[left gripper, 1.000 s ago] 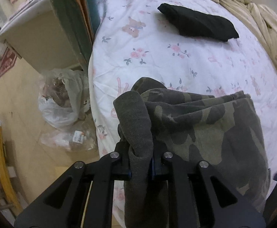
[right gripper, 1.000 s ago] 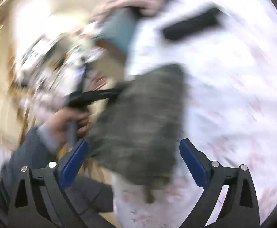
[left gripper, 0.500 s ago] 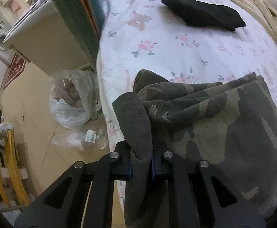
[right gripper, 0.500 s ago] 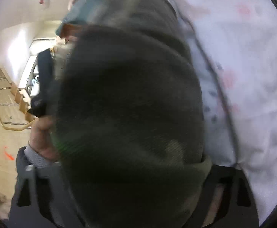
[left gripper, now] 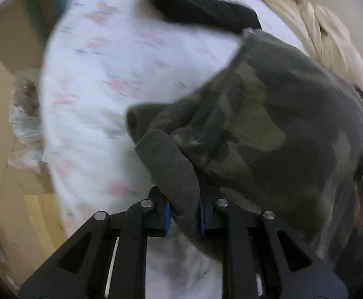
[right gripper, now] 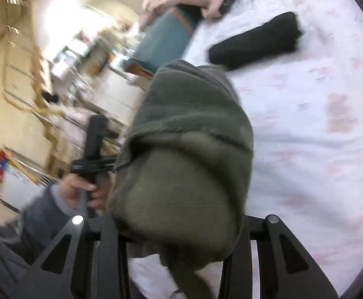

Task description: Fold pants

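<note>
The camouflage pants (left gripper: 268,134) hang bunched above the floral bed sheet (left gripper: 101,74). My left gripper (left gripper: 183,214) is shut on a thick fold of their dark green edge, which sticks up between the blue pads. In the right wrist view the pants (right gripper: 189,149) fill the whole gap of my right gripper (right gripper: 179,226). Its jaws are closing on that bundle, and the cloth hides the pads. A hand (right gripper: 82,191) holds the left gripper's handle (right gripper: 95,144) just left of the cloth.
A folded black garment (left gripper: 201,7) lies farther up the bed, also seen as the black garment (right gripper: 256,42). A beige quilt (left gripper: 306,17) is piled at the far right. Plastic bags (left gripper: 24,109) sit on the floor left of the bed, near a teal bed end (right gripper: 161,39).
The right gripper's wide jaws came in around the pants. The left gripper carried its fold rightward over the bed, and the pants swung up toward the black garment.
</note>
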The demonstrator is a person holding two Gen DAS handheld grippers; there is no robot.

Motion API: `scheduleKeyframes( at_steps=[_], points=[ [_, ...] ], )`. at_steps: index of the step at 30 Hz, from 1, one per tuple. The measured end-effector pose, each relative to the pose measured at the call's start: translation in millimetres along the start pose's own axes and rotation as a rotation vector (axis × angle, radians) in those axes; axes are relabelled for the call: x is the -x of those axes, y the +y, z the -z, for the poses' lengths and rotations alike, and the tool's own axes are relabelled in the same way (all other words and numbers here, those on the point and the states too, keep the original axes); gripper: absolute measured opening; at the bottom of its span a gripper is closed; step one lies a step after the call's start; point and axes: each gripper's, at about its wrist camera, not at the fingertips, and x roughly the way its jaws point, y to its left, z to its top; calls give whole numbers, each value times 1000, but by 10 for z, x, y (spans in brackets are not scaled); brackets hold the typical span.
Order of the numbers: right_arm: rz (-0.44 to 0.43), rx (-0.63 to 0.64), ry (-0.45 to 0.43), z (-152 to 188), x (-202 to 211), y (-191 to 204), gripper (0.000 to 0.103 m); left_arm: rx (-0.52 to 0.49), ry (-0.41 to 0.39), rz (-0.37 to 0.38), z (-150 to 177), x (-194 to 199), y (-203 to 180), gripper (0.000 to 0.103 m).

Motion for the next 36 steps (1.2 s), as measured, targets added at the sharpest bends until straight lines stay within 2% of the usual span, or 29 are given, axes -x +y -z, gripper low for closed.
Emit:
scheduleKeyframes(
  at_steps=[3, 5, 7, 9, 10, 11, 12, 13, 14, 16, 17, 19, 21, 23, 25, 27, 28, 29, 30, 31, 32, 33, 34, 36],
  points=[
    [52, -122, -7, 57, 39, -538, 37, -106, -28, -94, -23, -189, -346, 15],
    [40, -219, -44, 175, 21, -795, 40, -125, -28, -117, -49, -240, -415, 16],
    [66, -262, -60, 263, -5, -904, 51, -124, -10, -99, -87, -233, -388, 17],
    [78, -303, -67, 291, 33, -909, 62, -108, 17, -71, -134, -160, -319, 24],
    [93, -324, -78, 375, 99, -878, 66, -95, 22, -67, -153, -99, -280, 32],
    [102, -340, -92, 457, 146, -914, 67, -89, 14, -83, -160, -7, -237, 56],
    [107, -365, -110, 521, 188, -919, 72, -89, -20, -80, -171, 110, -193, 75],
    [102, -417, -150, 615, 224, -931, 82, -94, -45, -64, -167, 198, -171, 80],
    [85, -465, -191, 733, 302, -1016, 86, -101, -76, -43, -205, 291, -148, 84],
    [20, -568, -261, 935, 373, -1067, 92, -90, -128, 9, -305, 386, -112, 89],
    [2, -601, -265, 963, 311, -1031, 92, -87, -141, 35, -354, 382, -115, 92],
    [-4, -631, -242, 1043, 169, -1044, 93, -115, -150, 38, -446, 298, -187, 94],
    [11, -652, -222, 1106, 11, -1036, 93, -193, -134, -13, -522, 90, -285, 94],
    [2, -664, -192, 1142, -174, -1047, 95, -259, -64, -85, -586, -249, -350, 94],
    [-2, -658, -223, 1182, -230, -1068, 103, -247, -17, -93, -591, -475, -293, 96],
    [18, -619, -260, 1153, -276, -984, 103, -223, 2, -58, -570, -636, -234, 92],
    [5, -586, -253, 1129, -309, -930, 99, -212, 14, -33, -562, -662, -221, 84],
    [-16, -557, -247, 1097, -354, -872, 91, -199, 31, 34, -555, -667, -222, 54],
    [-16, -534, -243, 1067, -389, -812, 77, -226, 27, 43, -538, -624, -290, 39],
    [4, -499, -254, 1012, -382, -730, 61, -263, 11, 20, -515, -581, -361, 34],
    [19, -461, -267, 960, -343, -655, 53, -304, -17, -10, -474, -509, -445, 27],
    [50, -410, -275, 873, -263, -550, 46, -298, -41, -16, -454, -422, -474, 22],
    [57, -378, -280, 823, -183, -487, 41, -247, -72, 8, -443, -269, -469, 21],
    [76, -301, -295, 645, 56, -342, 39, -199, -140, 65, -387, 46, -512, 18]
  ],
)
